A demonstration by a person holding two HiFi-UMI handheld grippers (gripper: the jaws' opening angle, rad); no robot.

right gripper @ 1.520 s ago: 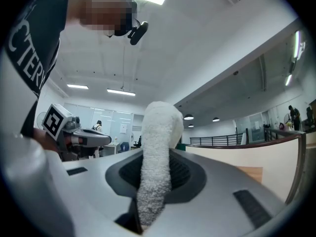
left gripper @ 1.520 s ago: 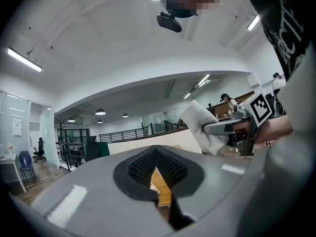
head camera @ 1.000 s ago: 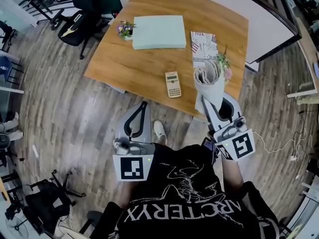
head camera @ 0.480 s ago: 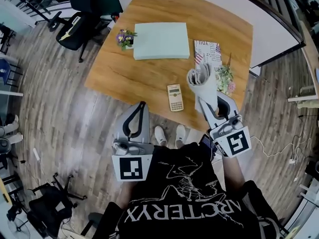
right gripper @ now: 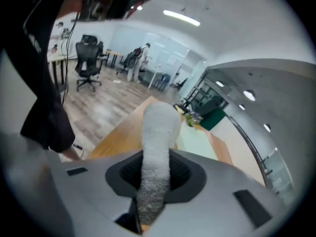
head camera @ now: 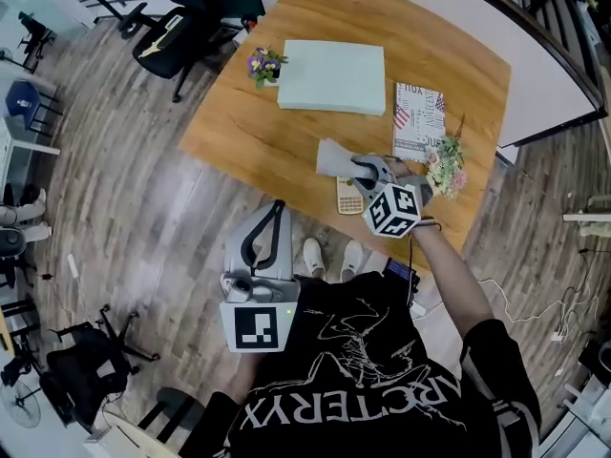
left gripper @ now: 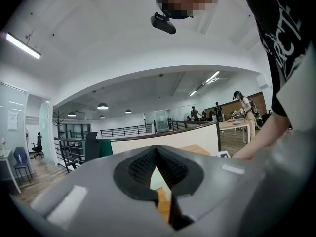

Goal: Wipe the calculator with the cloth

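A beige calculator (head camera: 348,199) lies near the front edge of the wooden table (head camera: 248,132); my right gripper partly covers its upper end. The right gripper (head camera: 361,169) reaches in from the right and is shut on a grey cloth (head camera: 334,156), which spreads on the table just beyond the calculator. In the right gripper view the cloth (right gripper: 156,142) stands up as a thick roll between the jaws. My left gripper (head camera: 276,208) hangs off the table in front of the person's body, shut and empty; its tips (left gripper: 157,151) meet in the left gripper view.
A pale green flat box (head camera: 332,65) lies at the table's back, with a small flower pot (head camera: 263,65) left of it. A magazine (head camera: 417,122) and a bouquet (head camera: 446,165) lie at the right. An office chair (head camera: 181,36) stands beyond the left corner.
My right gripper has swung left and down from beside the bouquet to over the calculator, carrying the cloth onto the table. The left gripper has stayed put.
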